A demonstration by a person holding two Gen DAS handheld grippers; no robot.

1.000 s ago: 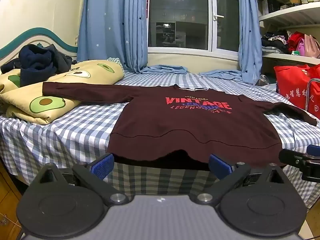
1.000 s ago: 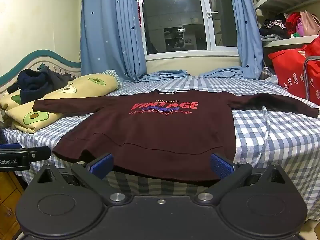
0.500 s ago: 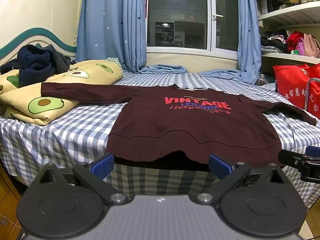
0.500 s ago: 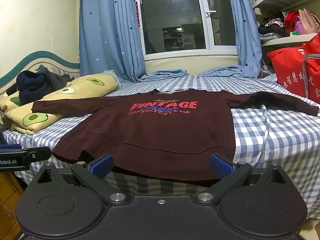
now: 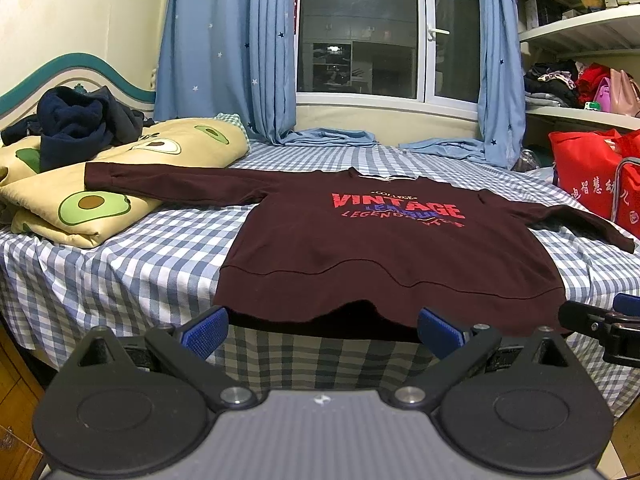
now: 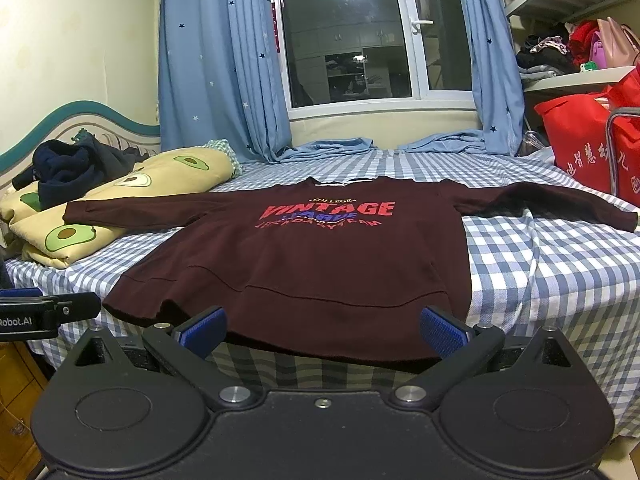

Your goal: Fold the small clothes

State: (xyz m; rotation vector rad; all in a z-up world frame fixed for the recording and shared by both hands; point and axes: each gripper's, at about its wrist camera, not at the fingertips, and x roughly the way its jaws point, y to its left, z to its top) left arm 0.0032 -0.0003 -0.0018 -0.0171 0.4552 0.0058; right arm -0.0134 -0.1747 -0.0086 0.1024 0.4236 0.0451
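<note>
Both tongs, left (image 5: pixel 322 332) and right (image 6: pixel 322 330), gape apart, empty, just before the hem of the maroon sweatshirt (image 5: pixel 372 252) spread flat on the bed (image 5: pixel 120 268).

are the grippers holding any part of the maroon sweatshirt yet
Nothing is held. The left gripper and right gripper are both open, short of the sweatshirt hem.

The sweatshirt (image 6: pixel 320 264) reads "COLLEGE – VINTAGE LEAGUE"; the left gripper (image 6: pixel 44 314) body – "Robot.AI".
</note>
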